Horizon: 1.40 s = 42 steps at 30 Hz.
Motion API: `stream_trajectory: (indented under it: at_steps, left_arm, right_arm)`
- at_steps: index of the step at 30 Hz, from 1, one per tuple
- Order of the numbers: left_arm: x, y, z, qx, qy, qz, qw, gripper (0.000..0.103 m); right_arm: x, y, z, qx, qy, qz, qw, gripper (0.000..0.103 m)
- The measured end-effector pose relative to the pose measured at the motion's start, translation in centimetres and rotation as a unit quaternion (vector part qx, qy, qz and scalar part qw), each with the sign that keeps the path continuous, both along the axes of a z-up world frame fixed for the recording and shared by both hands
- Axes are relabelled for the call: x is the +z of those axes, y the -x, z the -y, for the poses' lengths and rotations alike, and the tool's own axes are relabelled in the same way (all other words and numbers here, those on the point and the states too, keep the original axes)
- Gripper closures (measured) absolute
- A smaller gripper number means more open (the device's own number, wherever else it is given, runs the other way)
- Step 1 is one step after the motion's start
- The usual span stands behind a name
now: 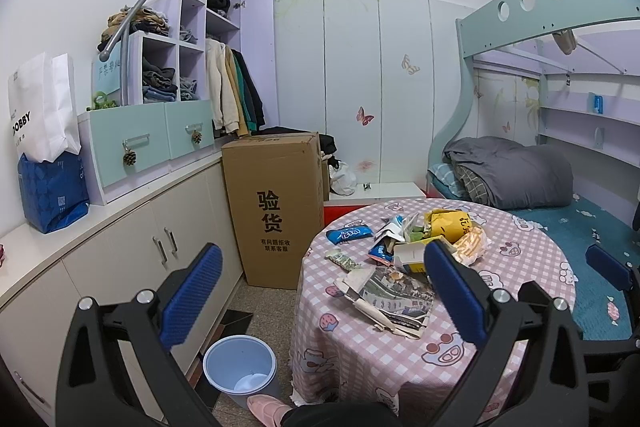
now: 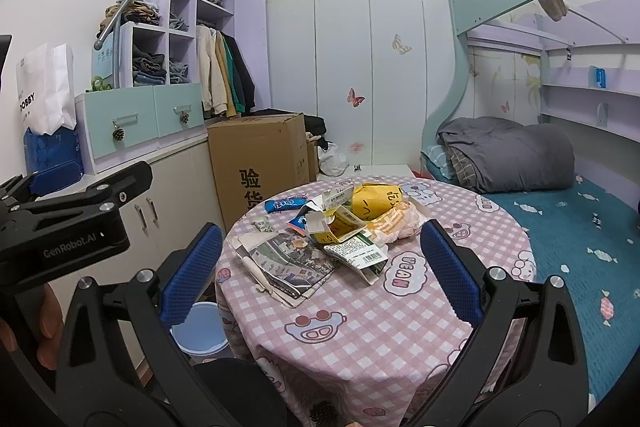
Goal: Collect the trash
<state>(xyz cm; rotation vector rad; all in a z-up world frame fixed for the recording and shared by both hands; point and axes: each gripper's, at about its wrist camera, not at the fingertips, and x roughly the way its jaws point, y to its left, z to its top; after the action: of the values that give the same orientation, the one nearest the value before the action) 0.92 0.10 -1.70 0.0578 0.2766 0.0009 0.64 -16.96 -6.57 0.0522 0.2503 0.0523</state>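
A pile of trash lies on a round table with a pink checked cloth: a folded newspaper, a yellow bag, a blue snack wrapper, a small carton and printed packaging. A light blue bin stands on the floor left of the table. My left gripper is open and empty, above the table's near left edge. My right gripper is open and empty, before the pile.
A tall cardboard box stands behind the bin beside a long white cabinet. A bunk bed with grey bedding is right of the table. A pink slipper shows near the bin.
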Motion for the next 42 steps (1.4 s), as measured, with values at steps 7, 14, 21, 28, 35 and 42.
stream_trajectory:
  at_steps: [7,14,21,28,35,42]
  left_arm:
    - [0.0,0.0,0.2,0.000,-0.001,0.000,1.0000,0.004]
    - [-0.2,0.1,0.5,-0.001,-0.004,-0.002,1.0000,0.004]
    - [-0.1,0.1,0.5,-0.001,-0.004,-0.003,1.0000,0.004]
    - [-0.3,0.2,0.8,-0.001,-0.007,-0.005,1.0000,0.004]
    - [-0.3,0.2,0.9,-0.001,-0.008,-0.006,0.9999,0.004]
    - [-0.5,-0.1,0.8,0.001,-0.011,-0.017,0.9998,0.004]
  right_arm:
    - [-0.1,0.0,0.0,0.000,0.000,-0.001,1.000,0.006]
    - [0.0,0.0,0.1,-0.001,-0.001,-0.002,1.000,0.006]
    - [0.0,0.0,0.1,-0.001,-0.002,-0.003,1.000,0.006]
    - [-0.1,0.2,0.2,0.000,-0.003,-0.004,1.000,0.006]
    - [-0.4,0.4,0.1,-0.002,-0.005,-0.006,1.000,0.006]
    - [-1.1,0.5,0.2,0.001,-0.019,-0.020,1.000,0.006]
